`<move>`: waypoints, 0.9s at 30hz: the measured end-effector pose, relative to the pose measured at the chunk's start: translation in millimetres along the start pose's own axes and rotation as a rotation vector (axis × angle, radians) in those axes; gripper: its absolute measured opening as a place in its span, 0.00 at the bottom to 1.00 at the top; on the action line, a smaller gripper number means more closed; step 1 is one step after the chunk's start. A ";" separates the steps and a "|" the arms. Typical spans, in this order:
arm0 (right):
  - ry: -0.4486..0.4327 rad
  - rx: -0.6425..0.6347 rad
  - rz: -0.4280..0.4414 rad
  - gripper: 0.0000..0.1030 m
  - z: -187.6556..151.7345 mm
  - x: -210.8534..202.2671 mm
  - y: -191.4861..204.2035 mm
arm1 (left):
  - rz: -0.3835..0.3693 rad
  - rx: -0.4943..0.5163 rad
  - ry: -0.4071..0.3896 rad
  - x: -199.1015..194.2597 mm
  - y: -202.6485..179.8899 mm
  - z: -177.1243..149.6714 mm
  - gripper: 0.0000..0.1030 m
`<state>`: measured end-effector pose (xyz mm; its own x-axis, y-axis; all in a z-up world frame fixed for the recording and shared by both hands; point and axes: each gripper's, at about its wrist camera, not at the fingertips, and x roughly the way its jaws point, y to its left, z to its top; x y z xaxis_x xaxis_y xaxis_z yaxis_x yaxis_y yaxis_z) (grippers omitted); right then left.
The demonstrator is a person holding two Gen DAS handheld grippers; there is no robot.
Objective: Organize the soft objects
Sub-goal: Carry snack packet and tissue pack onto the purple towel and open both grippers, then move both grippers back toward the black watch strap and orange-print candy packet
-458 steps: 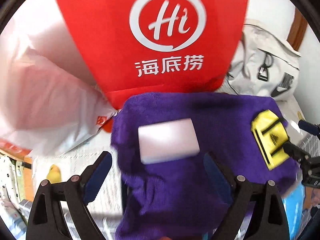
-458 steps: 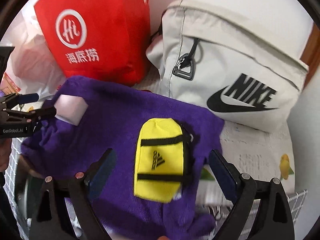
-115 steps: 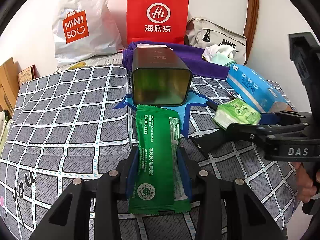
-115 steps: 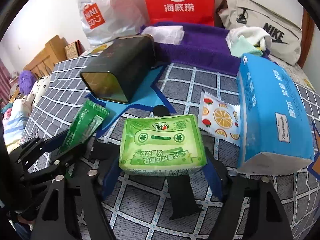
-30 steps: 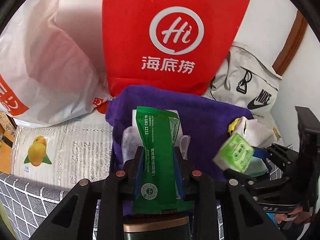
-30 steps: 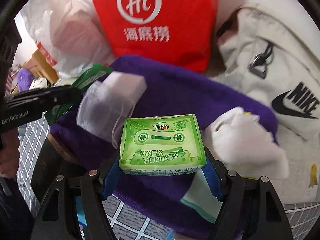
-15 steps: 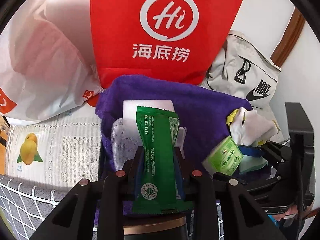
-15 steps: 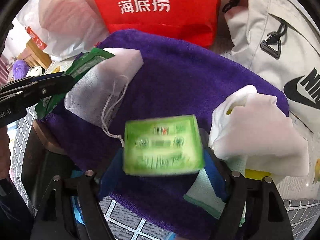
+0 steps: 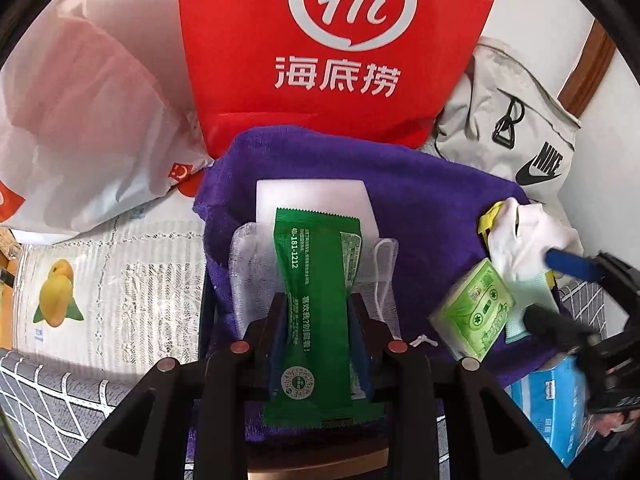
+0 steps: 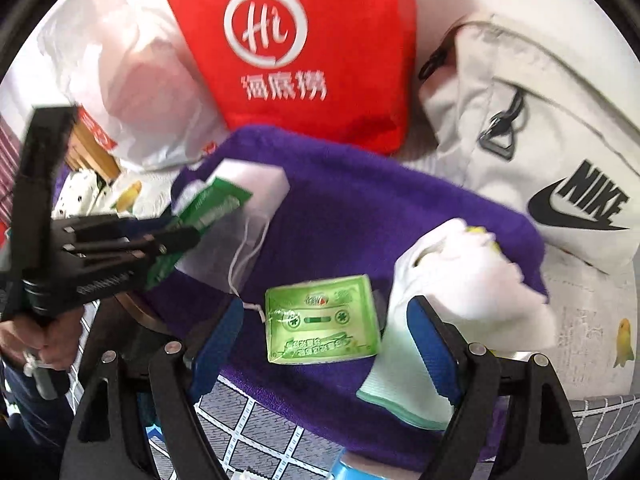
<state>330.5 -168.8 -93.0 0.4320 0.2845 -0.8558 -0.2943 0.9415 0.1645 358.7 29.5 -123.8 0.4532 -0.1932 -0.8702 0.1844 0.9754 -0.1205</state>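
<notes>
A: What is the left gripper (image 9: 316, 320) doing?

B: Its blue pads are clamped on a long dark green sachet (image 9: 314, 300), which stands up between them over the purple towel (image 9: 432, 208). The jaws are just beginning to ease apart, yet the pads press on the sachet's sides.

A: What lies under the sachet?

B: A white block (image 9: 312, 196) and a white mesh pouch (image 9: 252, 276) with a drawstring, both on the towel.

A: And the right gripper (image 10: 320, 340)?

B: Its jaws stand wide and are opening further. The light green tissue pack (image 10: 320, 320) (the one with a cassette drawing) lies flat on the towel between the two fingers, and neither pad touches it.

A: Anything close to that pack?

B: A crumpled white cloth (image 10: 468, 272) sits just to its right, with the right finger against it and a pale mint cloth (image 10: 400, 384) beneath. A bit of yellow peeks out from behind the white cloth; I cannot tell what it is.

A: The surroundings?

B: A red paper bag (image 9: 340, 40) stands behind the towel, a white plastic bag (image 9: 88, 120) to its left, a grey Nike bag (image 10: 540, 140) to its right. A person's hand (image 10: 44, 344) holds the left gripper's handle.
</notes>
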 end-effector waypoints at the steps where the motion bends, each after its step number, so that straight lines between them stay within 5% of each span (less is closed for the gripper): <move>1: -0.009 0.003 -0.004 0.81 0.6 -3.3 -1.3 | 0.008 -0.002 0.010 2.6 -0.1 -0.1 0.29; 6: -0.032 0.003 -0.029 0.81 0.9 -14.8 -6.2 | 0.002 -0.013 0.013 4.8 -1.4 0.7 0.33; 11: -0.049 0.012 -0.043 0.81 1.2 -23.4 -5.5 | 0.062 0.000 -0.028 -5.2 -5.0 3.5 0.55; 22: -0.154 -0.014 -0.059 0.81 -1.4 -73.0 16.9 | 0.057 -0.023 -0.123 -70.2 -8.7 4.5 0.55; 27: -0.135 -0.001 -0.061 0.81 -22.0 -88.7 24.1 | 0.050 0.016 -0.160 -94.0 -25.5 -5.3 0.55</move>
<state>266.3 -175.3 -23.9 0.5596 0.2482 -0.7907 -0.2645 0.9577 0.1134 306.8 23.4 -41.4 0.5951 -0.1605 -0.7875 0.1716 0.9826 -0.0705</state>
